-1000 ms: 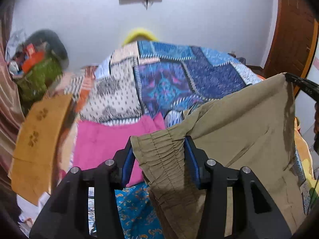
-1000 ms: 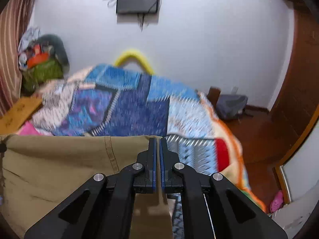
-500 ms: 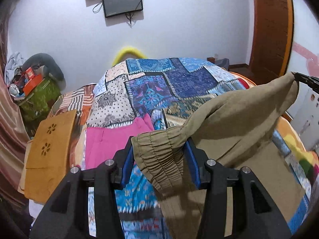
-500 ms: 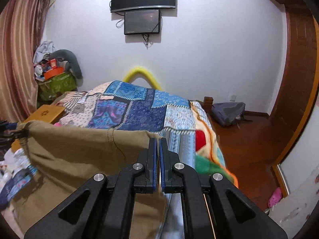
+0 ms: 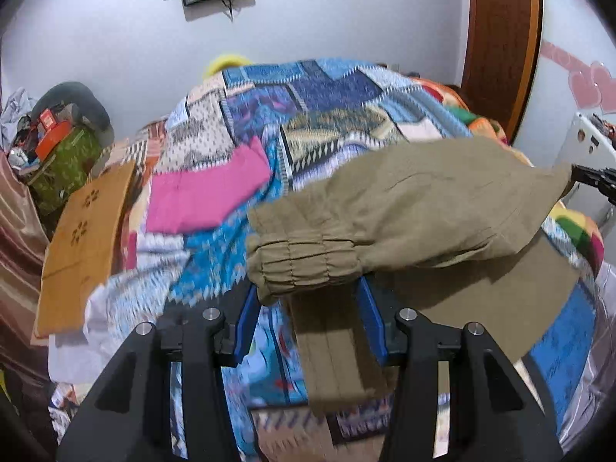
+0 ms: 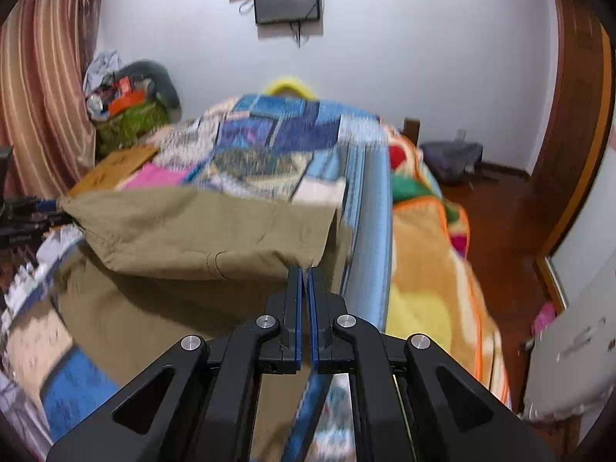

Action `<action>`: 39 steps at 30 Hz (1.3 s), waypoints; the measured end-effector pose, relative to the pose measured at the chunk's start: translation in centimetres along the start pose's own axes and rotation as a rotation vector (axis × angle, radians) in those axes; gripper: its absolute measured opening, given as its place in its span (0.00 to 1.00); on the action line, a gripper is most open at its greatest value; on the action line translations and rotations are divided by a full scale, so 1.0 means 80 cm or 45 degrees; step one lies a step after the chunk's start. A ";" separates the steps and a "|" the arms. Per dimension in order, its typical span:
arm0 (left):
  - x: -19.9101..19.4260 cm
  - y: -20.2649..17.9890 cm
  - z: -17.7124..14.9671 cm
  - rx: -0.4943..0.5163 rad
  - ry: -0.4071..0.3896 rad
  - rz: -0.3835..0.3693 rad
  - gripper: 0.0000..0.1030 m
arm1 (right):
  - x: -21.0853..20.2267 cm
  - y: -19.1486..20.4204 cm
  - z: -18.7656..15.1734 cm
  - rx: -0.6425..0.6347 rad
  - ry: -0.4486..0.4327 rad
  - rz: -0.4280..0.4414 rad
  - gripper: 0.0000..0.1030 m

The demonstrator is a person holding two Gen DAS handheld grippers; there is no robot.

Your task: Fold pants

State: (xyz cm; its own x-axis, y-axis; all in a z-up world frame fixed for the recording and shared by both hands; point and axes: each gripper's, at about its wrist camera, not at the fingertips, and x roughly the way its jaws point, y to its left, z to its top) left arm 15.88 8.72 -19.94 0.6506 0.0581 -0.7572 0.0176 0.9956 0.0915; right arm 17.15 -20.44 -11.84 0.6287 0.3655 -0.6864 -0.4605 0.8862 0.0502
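Observation:
The khaki pants point(image 5: 423, 208) hang stretched between my two grippers above the patchwork quilt point(image 5: 308, 107). My left gripper point(image 5: 306, 293) is shut on the gathered elastic end, which bulges between the blue pads. A flat strip of the cloth drops below it. In the left wrist view the right gripper point(image 5: 595, 179) pinches the other end at the far right. My right gripper point(image 6: 306, 274) is shut tight on the pants' edge point(image 6: 200, 227). In that view the left gripper point(image 6: 34, 211) sits at the far left. The lower layer of the pants rests on the quilt.
A pink cloth point(image 5: 204, 196) lies on the bed behind the pants. An orange-brown board point(image 5: 84, 238) and a pile of clutter point(image 5: 57, 142) are at the left. A wooden door point(image 5: 500, 38) stands at the right, with a grey bag point(image 6: 450, 158) on the floor.
Both grippers carried the stretched pants across the bed, away from the pink cloth. The pants now hang lower, their lower layer on the quilt. Both grips are unchanged.

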 end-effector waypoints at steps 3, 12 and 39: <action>0.007 0.002 -0.021 -0.019 0.064 -0.020 0.47 | 0.004 -0.002 -0.027 0.043 0.050 0.002 0.03; -0.009 0.013 -0.050 -0.060 0.114 -0.005 0.47 | 0.002 0.006 -0.082 0.062 0.176 -0.033 0.04; -0.005 -0.123 -0.012 0.209 0.153 -0.309 0.51 | 0.043 0.153 -0.070 -0.308 0.222 0.291 0.42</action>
State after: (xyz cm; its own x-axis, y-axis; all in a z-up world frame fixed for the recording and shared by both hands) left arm 14.73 -1.06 -21.14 0.5181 -0.1621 -0.8398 0.2902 0.9570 -0.0057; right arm 10.15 -9.90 -17.65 0.3858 0.4735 -0.7918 -0.7246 0.6868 0.0576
